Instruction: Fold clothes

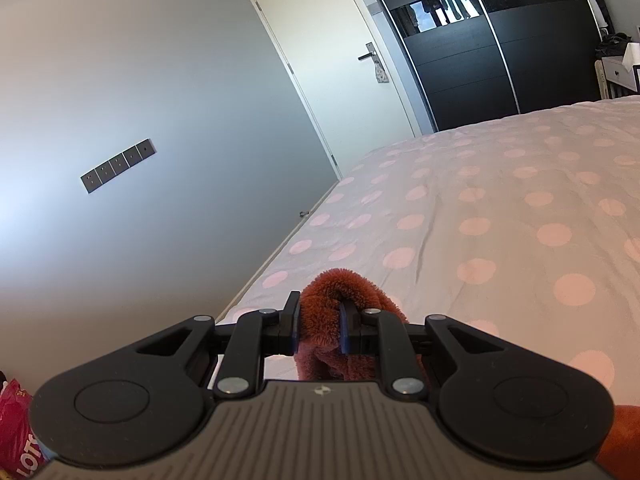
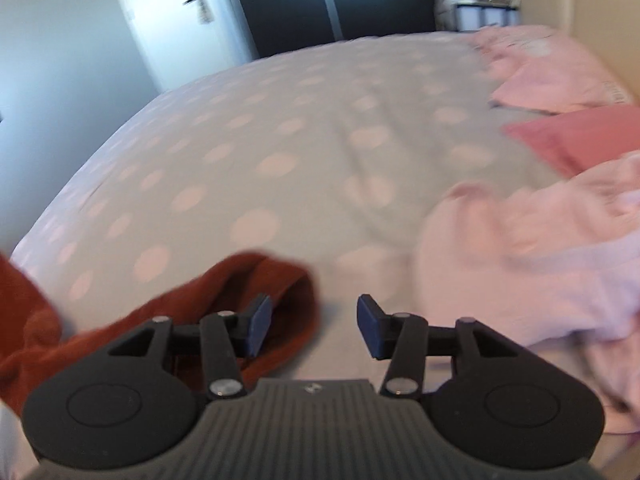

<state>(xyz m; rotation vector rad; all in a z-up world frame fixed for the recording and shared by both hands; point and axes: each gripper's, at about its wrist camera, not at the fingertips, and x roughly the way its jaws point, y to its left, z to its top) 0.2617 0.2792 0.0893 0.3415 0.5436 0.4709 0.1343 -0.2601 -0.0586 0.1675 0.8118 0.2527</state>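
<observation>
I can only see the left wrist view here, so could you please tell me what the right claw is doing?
Observer: The right claw is open and holds nothing, though that view is blurred.
Operator: Where is the rust-red fleece garment relative to it?
Observer: The rust-red fleece garment lies on the polka-dot bedspread, around the right claw's left finger.
Operator: Is other laundry waiting?
Observer: Yes, a crumpled pale pink garment sits to the right, with pink pillows beyond it.
</observation>
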